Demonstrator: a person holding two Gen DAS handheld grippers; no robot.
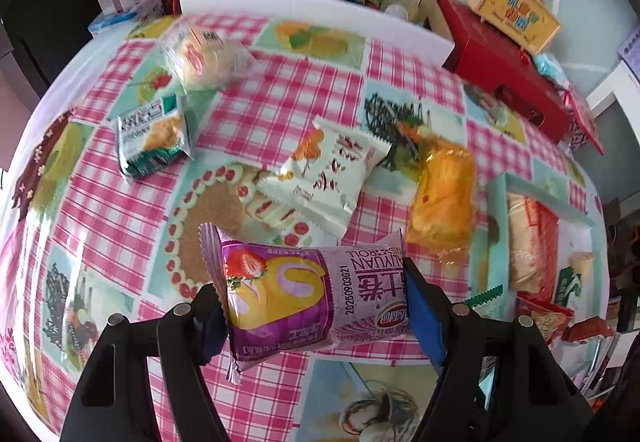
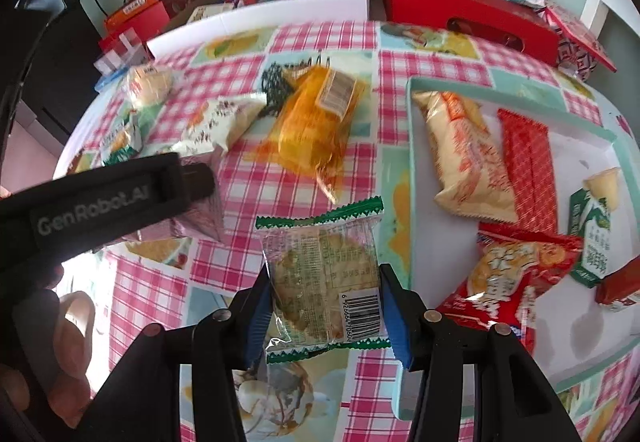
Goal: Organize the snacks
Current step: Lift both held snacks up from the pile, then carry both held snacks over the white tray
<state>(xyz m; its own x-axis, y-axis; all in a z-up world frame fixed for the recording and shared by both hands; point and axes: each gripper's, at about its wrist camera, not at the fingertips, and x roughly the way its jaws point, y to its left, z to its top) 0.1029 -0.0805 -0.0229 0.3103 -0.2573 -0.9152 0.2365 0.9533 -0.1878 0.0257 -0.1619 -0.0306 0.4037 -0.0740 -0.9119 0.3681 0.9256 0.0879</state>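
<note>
The tray (image 2: 412, 161) lies on the right of the checked table (image 1: 280, 89), already holding several packets, with more loose beyond. Both loads belong there. The left gripper (image 1: 316, 306) clamps the purple roll (image 1: 304, 298) by its ends, so carry it level. The right gripper (image 2: 324, 306) pinches the clear biscuit (image 2: 324, 282); lower that into a bare patch.

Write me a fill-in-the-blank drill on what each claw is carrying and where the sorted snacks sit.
1. The left claw grips a purple roll-cake packet printed with a red ____.
2. The right claw holds a clear cookie packet with ____ zigzag edges.
3. The long red wrapper lies inside the ____.
4. The tablecloth checks are pink and ____.

Missing words: strawberry; green; tray; white
</note>
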